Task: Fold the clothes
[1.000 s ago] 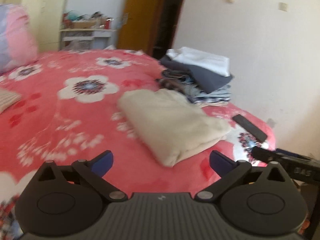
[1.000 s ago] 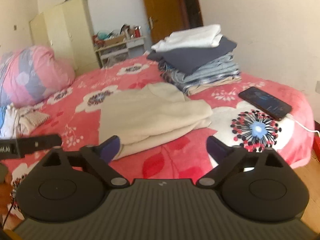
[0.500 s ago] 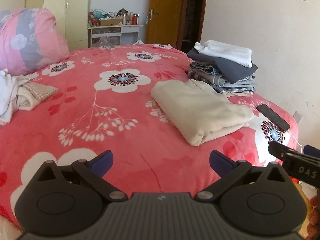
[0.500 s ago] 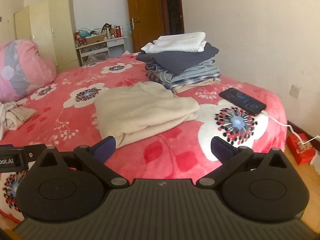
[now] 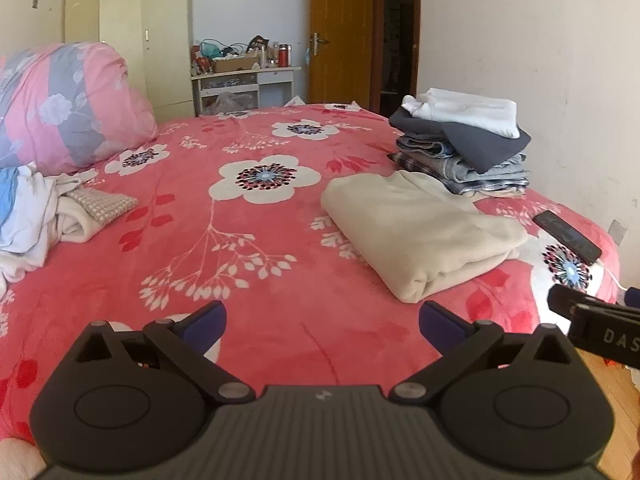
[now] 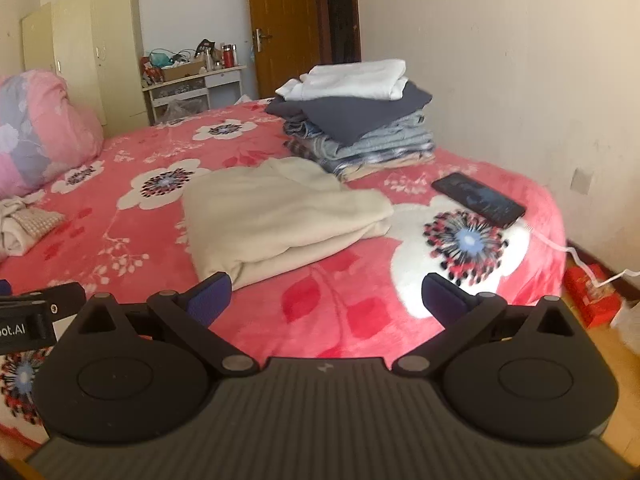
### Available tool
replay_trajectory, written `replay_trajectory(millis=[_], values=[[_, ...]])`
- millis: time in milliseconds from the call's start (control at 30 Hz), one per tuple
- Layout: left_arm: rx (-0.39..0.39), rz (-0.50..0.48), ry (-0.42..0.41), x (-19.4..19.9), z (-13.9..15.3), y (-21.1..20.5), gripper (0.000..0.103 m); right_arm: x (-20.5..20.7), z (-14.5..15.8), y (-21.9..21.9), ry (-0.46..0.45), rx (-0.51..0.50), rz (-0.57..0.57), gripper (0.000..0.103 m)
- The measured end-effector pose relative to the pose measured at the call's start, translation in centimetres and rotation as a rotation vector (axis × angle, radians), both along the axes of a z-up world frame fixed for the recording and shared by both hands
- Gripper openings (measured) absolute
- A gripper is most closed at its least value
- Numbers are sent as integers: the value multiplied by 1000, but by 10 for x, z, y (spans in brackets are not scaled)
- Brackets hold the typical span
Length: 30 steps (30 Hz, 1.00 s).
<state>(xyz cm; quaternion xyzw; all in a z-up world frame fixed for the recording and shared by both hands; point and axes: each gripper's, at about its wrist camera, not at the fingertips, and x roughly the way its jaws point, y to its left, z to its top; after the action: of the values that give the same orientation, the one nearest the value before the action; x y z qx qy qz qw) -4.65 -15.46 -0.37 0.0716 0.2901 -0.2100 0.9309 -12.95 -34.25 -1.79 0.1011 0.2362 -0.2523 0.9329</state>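
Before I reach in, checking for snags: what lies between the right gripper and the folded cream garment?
Only bare red floral blanket lies between the open right gripper and the folded cream garment, as the right wrist view shows.

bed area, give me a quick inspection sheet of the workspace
surface: bed, red floral blanket
job's things: cream garment folded; folded stack behind it; unfolded pile at the left edge
clutter: phone on the blanket
grippers: left gripper and right gripper open, empty, off the cloth
cables: white cable runs from the phone off the bed
surroundings: wardrobe, cluttered desk, door, pink quilt
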Motion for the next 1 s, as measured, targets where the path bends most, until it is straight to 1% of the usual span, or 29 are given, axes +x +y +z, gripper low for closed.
replay_trajectory(millis=[100,200,267,333,433,533,700,833,1000], values=[[-23,3,7,2,-1,4,103,2,1,2,7,-36,14,102],[-47,7,13,4,-1,8,103,4,1,7,26,-97,13,102],[-54,11,21,5,-2,9,103,5,2,7,30,-90,20,102],[-43,21,32,7,-4,9,103,5,3,4,15,-44,36,102],[-28,39,29,6,-5,9,103,3,4,4,-2,-9,55,102],[-14,57,25,5,-6,8,103,4,5,8,10,-43,50,102],[-8,63,29,5,-6,11,103,8,6,11,21,-37,60,102],[-11,71,27,4,-6,14,103,8,7,17,16,-65,50,102],[-10,78,23,4,-8,15,103,10,7,21,27,-66,48,102]])
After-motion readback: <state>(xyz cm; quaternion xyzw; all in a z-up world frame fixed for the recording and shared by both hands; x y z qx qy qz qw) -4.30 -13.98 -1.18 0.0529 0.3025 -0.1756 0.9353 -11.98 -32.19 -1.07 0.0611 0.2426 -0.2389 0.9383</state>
